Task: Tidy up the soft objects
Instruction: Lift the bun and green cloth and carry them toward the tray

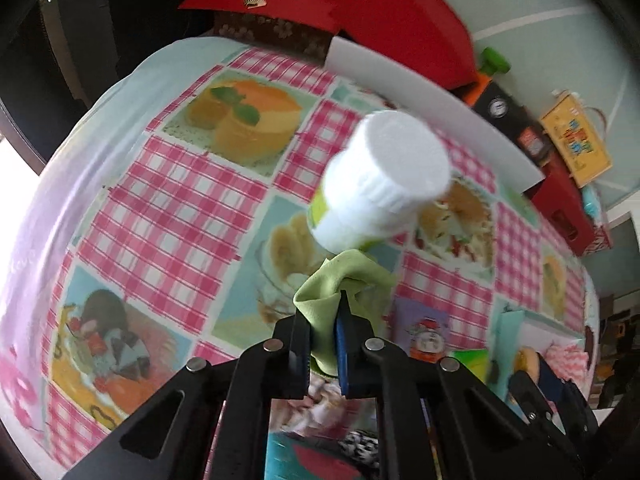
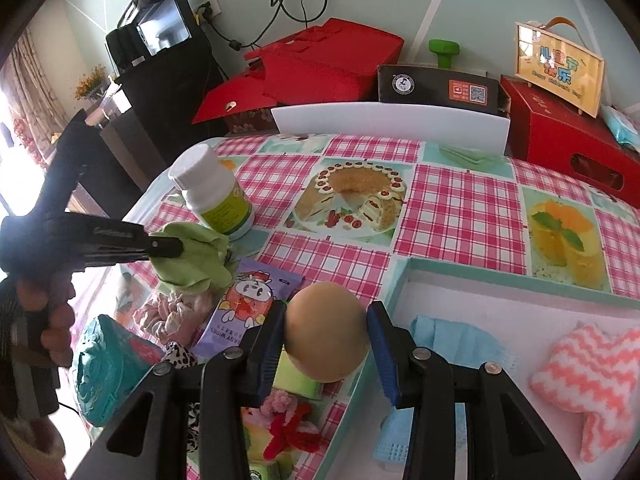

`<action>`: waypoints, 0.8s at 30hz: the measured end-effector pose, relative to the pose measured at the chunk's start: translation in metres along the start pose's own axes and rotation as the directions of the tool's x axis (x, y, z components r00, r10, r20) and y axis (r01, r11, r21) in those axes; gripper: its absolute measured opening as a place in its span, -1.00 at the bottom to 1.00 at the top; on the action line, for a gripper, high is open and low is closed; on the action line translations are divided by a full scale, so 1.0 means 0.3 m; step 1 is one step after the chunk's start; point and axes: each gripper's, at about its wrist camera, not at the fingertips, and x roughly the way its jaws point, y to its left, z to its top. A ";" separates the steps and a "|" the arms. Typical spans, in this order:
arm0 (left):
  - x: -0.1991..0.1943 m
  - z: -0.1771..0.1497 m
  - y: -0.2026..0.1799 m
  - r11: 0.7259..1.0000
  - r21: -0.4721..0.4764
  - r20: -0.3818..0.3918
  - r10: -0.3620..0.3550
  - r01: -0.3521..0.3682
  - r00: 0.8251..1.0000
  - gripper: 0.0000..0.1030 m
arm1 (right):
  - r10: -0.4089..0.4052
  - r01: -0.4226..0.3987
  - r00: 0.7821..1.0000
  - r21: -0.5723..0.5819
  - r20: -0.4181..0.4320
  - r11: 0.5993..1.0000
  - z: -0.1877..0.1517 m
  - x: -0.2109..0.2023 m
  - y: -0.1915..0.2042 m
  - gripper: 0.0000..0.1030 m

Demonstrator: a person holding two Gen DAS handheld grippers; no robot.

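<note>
My left gripper point(image 1: 324, 344) is shut on a light green cloth point(image 1: 340, 284), held above the table; it also shows in the right wrist view point(image 2: 176, 246) with the cloth point(image 2: 196, 260) bunched at its tip. A white pill bottle point(image 1: 380, 180) stands just beyond the cloth, also seen in the right wrist view point(image 2: 218, 196). My right gripper point(image 2: 326, 344) is shut on a tan soft ball point(image 2: 326, 332), held near the left edge of a teal-rimmed white box point(image 2: 500, 276). The box holds a blue face mask point(image 2: 456, 340) and a pink zigzag cloth point(image 2: 588, 364).
Left of the box lie a purple wipes pack point(image 2: 248, 308), a teal tissue pack point(image 2: 108, 364), a pink scrunchie point(image 2: 172, 312), a leopard-print item point(image 2: 180, 356) and a red yarn piece point(image 2: 288, 428). A white board point(image 2: 392, 124) and red boxes point(image 2: 320, 64) stand behind the table.
</note>
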 end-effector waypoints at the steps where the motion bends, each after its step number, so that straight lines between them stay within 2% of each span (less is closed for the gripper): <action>1: -0.005 -0.015 -0.007 1.000 -0.006 0.011 -0.013 0.013 1.000 -0.81 | -0.001 0.001 1.000 0.003 0.002 1.000 0.001 -0.002 -0.003 -0.14; 9: -0.056 -0.044 -0.044 0.998 -0.021 0.091 -0.059 0.061 0.994 -0.81 | -0.007 0.007 1.000 0.015 0.006 1.000 0.005 -0.009 -0.016 -0.14; 14: -0.110 -0.020 -0.070 0.997 -0.001 0.156 -0.079 0.080 0.985 -0.82 | -0.010 0.009 1.000 0.007 0.020 1.000 0.006 -0.030 -0.009 -0.14; 17: -0.164 -0.022 -0.082 0.995 0.013 0.193 -0.101 0.100 0.976 -0.82 | -0.018 0.018 0.998 -0.002 0.060 1.000 0.014 -0.072 0.000 -0.14; 24: -0.314 -0.035 -0.125 0.988 0.068 0.293 -0.153 0.139 0.944 -0.82 | -0.040 0.045 0.983 -0.023 0.181 0.999 0.043 -0.223 0.024 -0.14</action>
